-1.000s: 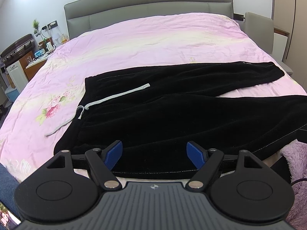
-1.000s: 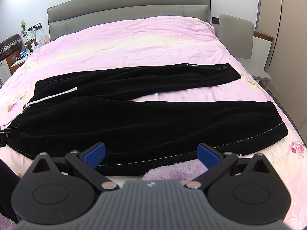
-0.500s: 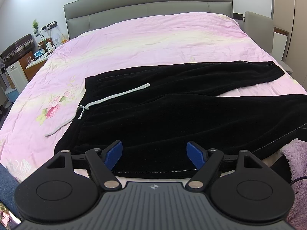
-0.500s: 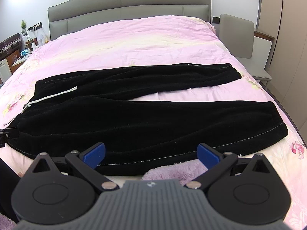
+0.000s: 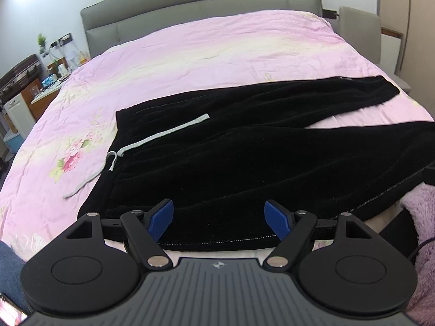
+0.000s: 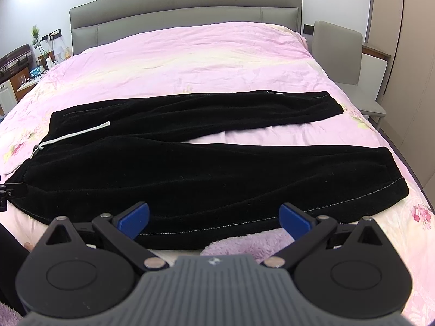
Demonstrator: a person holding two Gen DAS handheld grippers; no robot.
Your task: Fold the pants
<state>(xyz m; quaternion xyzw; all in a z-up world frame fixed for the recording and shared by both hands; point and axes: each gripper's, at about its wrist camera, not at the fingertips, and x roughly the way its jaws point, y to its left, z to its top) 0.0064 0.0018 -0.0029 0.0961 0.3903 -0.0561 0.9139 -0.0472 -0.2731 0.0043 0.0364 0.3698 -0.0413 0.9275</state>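
Note:
Black pants (image 5: 244,163) lie spread flat across the pink bed (image 5: 217,54), waistband at the left, both legs running to the right. A grey drawstring (image 5: 152,140) lies across the waist and trails onto the sheet. My left gripper (image 5: 218,216) is open and empty, just above the near hem by the waist end. In the right wrist view the pants (image 6: 204,168) fill the middle, with a gap of sheet between the legs. My right gripper (image 6: 213,217) is open and empty over the near leg's front edge.
A grey headboard (image 6: 185,8) stands at the far end. A bedside table with clutter (image 5: 51,62) is at the left, a grey chair (image 6: 342,54) at the right. A fuzzy purple cloth (image 6: 244,244) lies at the bed's near edge.

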